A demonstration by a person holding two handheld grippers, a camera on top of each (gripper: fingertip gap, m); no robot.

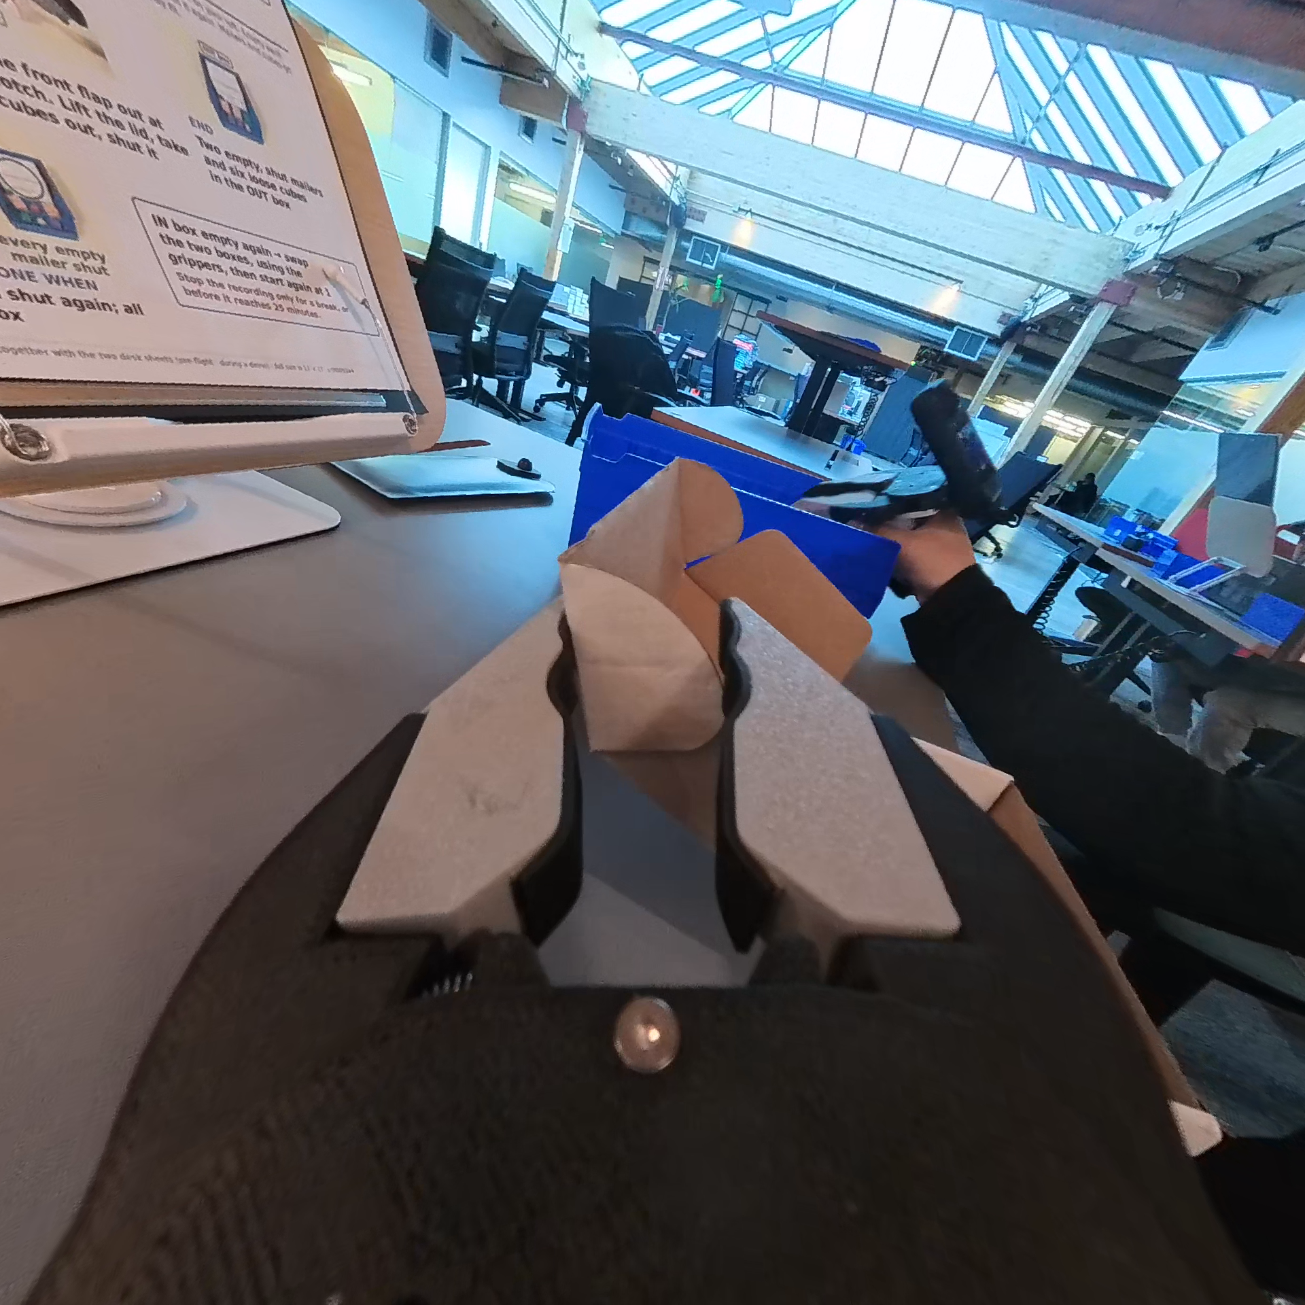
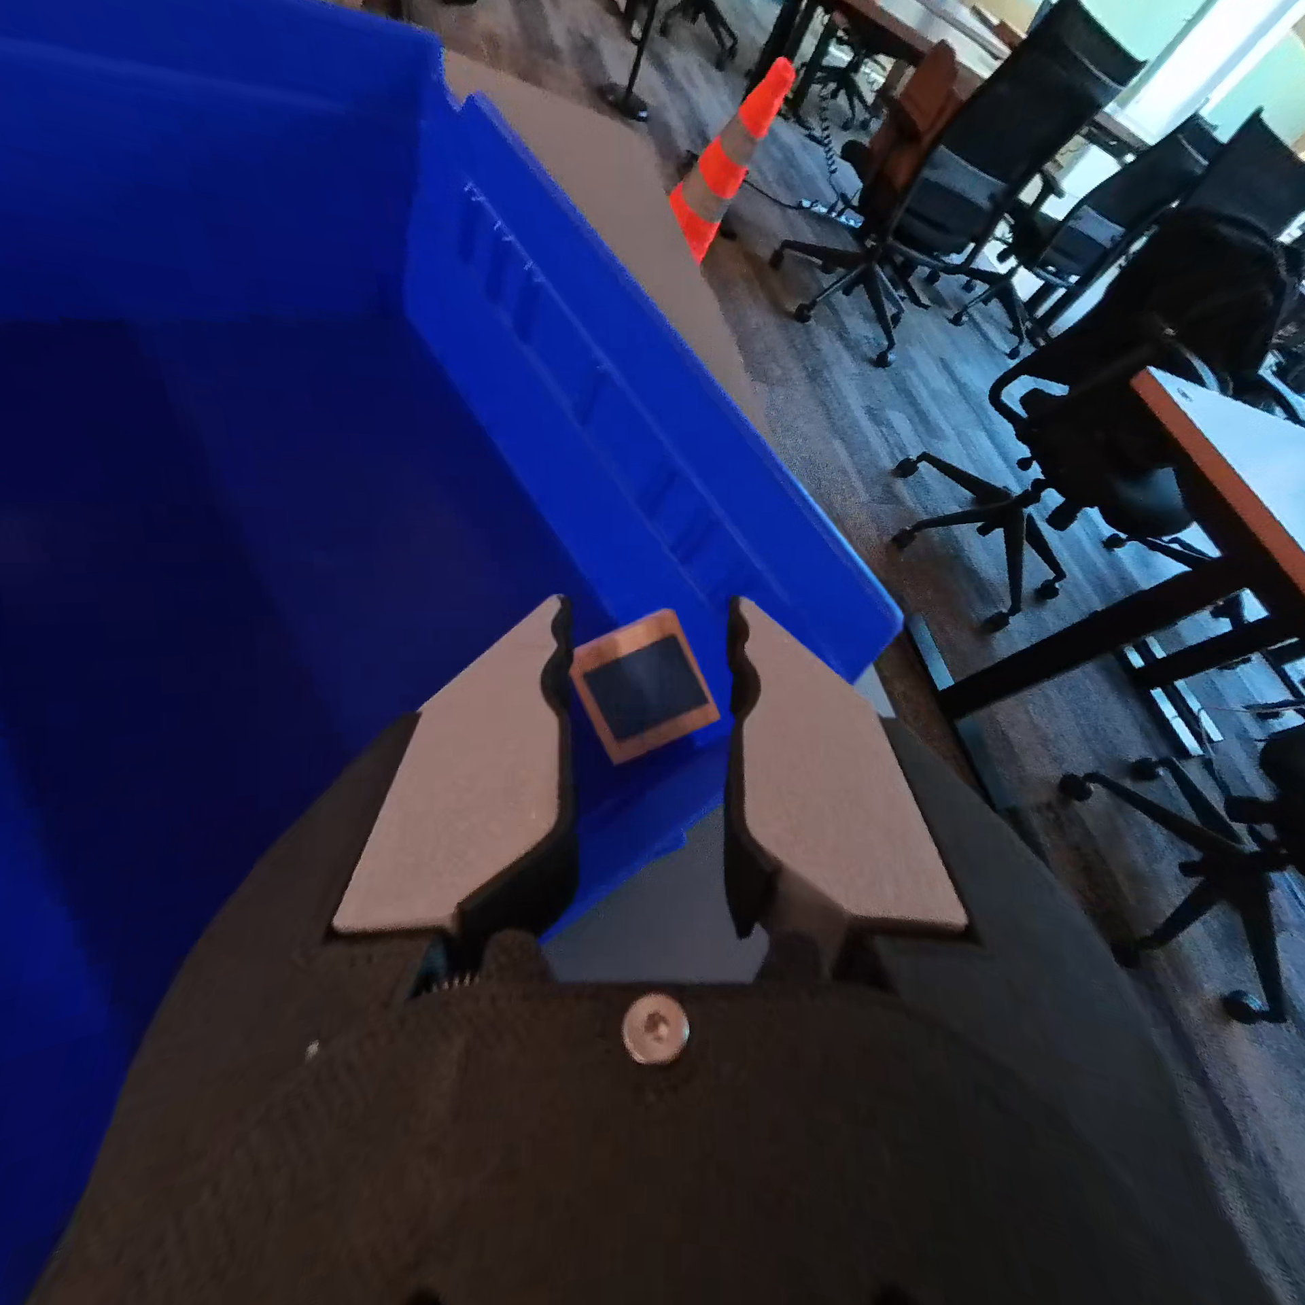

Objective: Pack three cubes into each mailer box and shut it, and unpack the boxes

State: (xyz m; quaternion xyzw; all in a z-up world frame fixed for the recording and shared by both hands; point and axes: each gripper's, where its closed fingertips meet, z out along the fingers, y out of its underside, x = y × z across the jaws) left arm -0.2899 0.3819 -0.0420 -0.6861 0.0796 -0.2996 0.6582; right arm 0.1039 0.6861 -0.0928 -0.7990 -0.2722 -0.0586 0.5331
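In the left wrist view my left gripper (image 1: 646, 635) is shut on a rounded side flap of an open cardboard mailer box (image 1: 784, 600), brown outside and white inside. The box body runs down the right of the fingers and is mostly hidden. In the right wrist view my right gripper (image 2: 646, 614) is shut on a small cube (image 2: 646, 685) with a wooden rim and a dark blue face. It holds the cube tilted over the blue bin (image 2: 565, 318). The right gripper (image 1: 858, 498) also shows far off in the left wrist view, above the bin (image 1: 713, 487).
An instruction sheet on a white stand (image 1: 176, 233) is at the left on the dark grey table (image 1: 247, 706). A person's black sleeve (image 1: 1094, 741) crosses the right side. Beyond the table edge are office chairs (image 2: 953, 205), an orange cone (image 2: 734, 148) and another desk (image 2: 1236, 459). Left tips to right tips: about 50 centimetres.
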